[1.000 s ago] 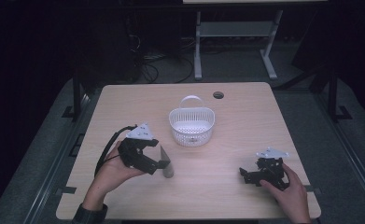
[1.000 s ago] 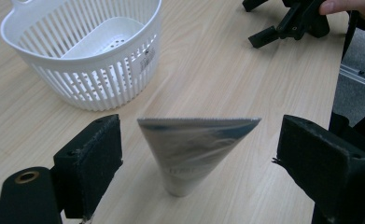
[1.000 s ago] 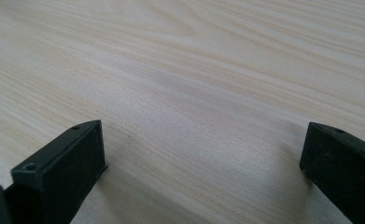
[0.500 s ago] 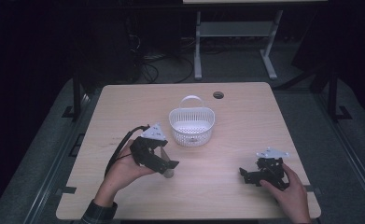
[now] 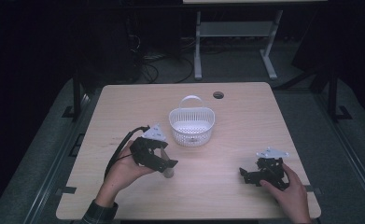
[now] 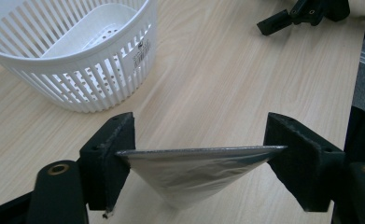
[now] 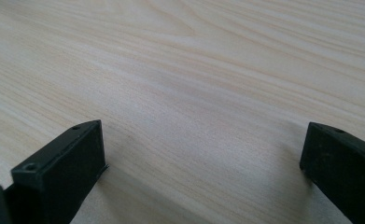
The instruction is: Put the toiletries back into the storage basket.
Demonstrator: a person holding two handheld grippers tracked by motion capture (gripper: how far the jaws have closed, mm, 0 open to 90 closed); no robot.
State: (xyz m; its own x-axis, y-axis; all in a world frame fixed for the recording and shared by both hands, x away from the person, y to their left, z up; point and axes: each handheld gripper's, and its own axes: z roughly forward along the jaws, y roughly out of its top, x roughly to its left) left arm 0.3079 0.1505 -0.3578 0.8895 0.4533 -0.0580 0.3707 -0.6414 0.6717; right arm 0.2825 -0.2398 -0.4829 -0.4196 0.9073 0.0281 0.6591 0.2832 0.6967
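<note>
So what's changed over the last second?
The left gripper has shifted a little toward the basket, and its jaws have just been closing onto the silvery pouch; both jaws now touch the pouch's ends. The right gripper stayed put on the table with its jaws open, and the basket hasn't moved.

The left gripper (image 5: pixel 167 168) hovered just above the table, its jaws having just been closing onto a silvery pouch (image 6: pixel 196 172) that spanned the gap between them. The right gripper (image 5: pixel 246 175) rested low in the right hand (image 5: pixel 290 193), jaws spread wide apart.
</note>
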